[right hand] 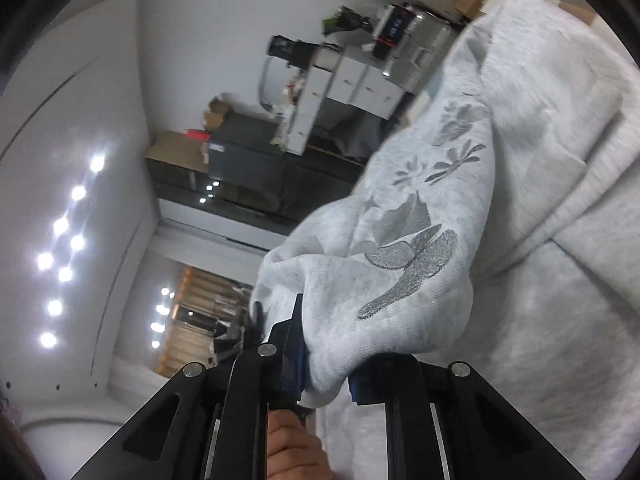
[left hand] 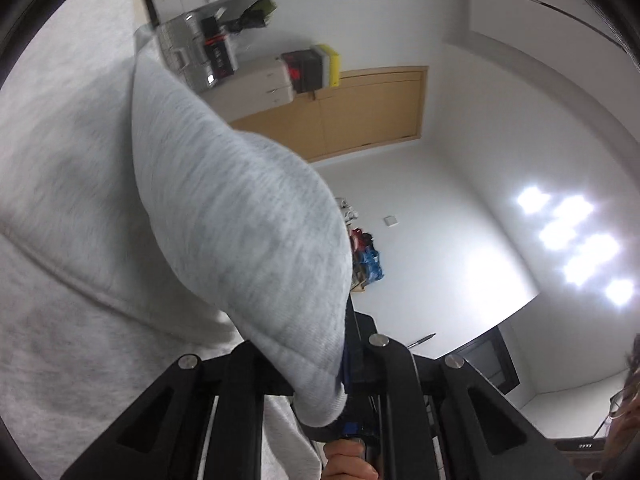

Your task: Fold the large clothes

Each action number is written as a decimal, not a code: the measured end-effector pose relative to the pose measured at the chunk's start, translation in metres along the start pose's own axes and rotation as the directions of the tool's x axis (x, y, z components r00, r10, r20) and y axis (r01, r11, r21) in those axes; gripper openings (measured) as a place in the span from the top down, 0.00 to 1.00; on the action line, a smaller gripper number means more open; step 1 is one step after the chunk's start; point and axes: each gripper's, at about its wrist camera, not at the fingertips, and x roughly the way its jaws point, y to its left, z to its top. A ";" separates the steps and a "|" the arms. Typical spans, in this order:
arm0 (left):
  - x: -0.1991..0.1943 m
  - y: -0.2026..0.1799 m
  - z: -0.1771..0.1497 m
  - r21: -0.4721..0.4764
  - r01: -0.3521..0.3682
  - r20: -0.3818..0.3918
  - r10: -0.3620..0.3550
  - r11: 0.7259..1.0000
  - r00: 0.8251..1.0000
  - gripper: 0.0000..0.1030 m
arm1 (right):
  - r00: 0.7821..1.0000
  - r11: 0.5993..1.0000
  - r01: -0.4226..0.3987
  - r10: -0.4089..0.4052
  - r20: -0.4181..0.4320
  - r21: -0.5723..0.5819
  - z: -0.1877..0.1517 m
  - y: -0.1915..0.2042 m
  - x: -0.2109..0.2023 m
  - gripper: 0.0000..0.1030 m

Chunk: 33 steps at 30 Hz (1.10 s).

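Note:
A large light grey sweatshirt [left hand: 240,220] fills the left half of the left wrist view. A thick hemmed fold of it runs down between the black fingers of my left gripper [left hand: 336,364], which is shut on it. The left finger is hidden under the cloth. In the right wrist view the same sweatshirt [right hand: 540,200] hangs at the right, with grey embroidered flowers and a butterfly [right hand: 412,264]. My right gripper [right hand: 320,360] is shut on a bunched edge of it, between the blue pads [right hand: 294,364].
Both views are rolled sideways toward the room. White drawer units [left hand: 264,84] with boxes and a wooden door [left hand: 372,112] stand behind. Ceiling lights [left hand: 572,240] glare at the right. A hand [right hand: 288,448] holds each gripper handle. Dark cabinets [right hand: 248,160] line the far wall.

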 end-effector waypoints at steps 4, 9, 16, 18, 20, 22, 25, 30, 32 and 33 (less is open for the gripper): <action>0.012 0.017 -0.019 0.062 -0.373 -0.126 0.378 0.926 0.917 0.92 | 0.920 0.918 0.358 -0.378 -0.100 -0.171 -0.013 -0.007 0.015 0.86; -0.001 0.002 -0.037 0.170 -0.584 -0.091 0.603 0.794 0.793 0.75 | 0.812 0.790 0.488 -0.567 -0.139 -0.371 -0.033 0.001 0.025 0.74; -0.020 -0.041 -0.025 0.283 -0.685 0.093 0.692 0.671 0.716 0.58 | 0.850 0.840 0.474 -0.514 -0.113 -0.263 -0.008 -0.003 -0.017 0.55; -0.013 -0.042 -0.016 0.304 -0.708 0.137 0.706 0.637 0.695 0.58 | 0.844 0.842 0.482 -0.520 -0.129 -0.242 -0.005 -0.007 -0.019 0.53; 0.005 -0.034 -0.008 0.318 -0.702 0.140 0.701 0.637 0.700 0.58 | 0.821 0.817 0.507 -0.555 -0.135 -0.275 -0.008 -0.003 -0.023 0.53; 0.024 -0.021 -0.001 0.353 -0.702 0.137 0.708 0.618 0.692 0.58 | 0.815 0.803 0.526 -0.570 -0.105 -0.280 -0.010 0.005 -0.029 0.53; 0.021 -0.005 -0.011 0.420 -0.731 0.154 0.752 0.538 0.641 0.58 | 0.814 0.793 0.554 -0.580 -0.035 -0.252 -0.004 0.005 -0.046 0.53; 0.004 0.015 -0.015 0.387 -0.767 0.098 0.804 0.513 0.587 0.83 | 0.812 0.783 0.569 -0.584 0.017 -0.251 0.010 0.005 -0.017 0.56; -0.006 0.006 -0.018 0.397 -0.769 0.113 0.805 0.501 0.583 0.83 | 0.771 0.721 0.607 -0.637 0.026 -0.335 0.008 0.007 0.002 0.67; -0.011 -0.001 -0.019 0.397 -0.762 0.121 0.793 0.512 0.597 0.83 | 0.737 0.679 0.638 -0.675 0.033 -0.363 0.006 0.008 0.007 0.67</action>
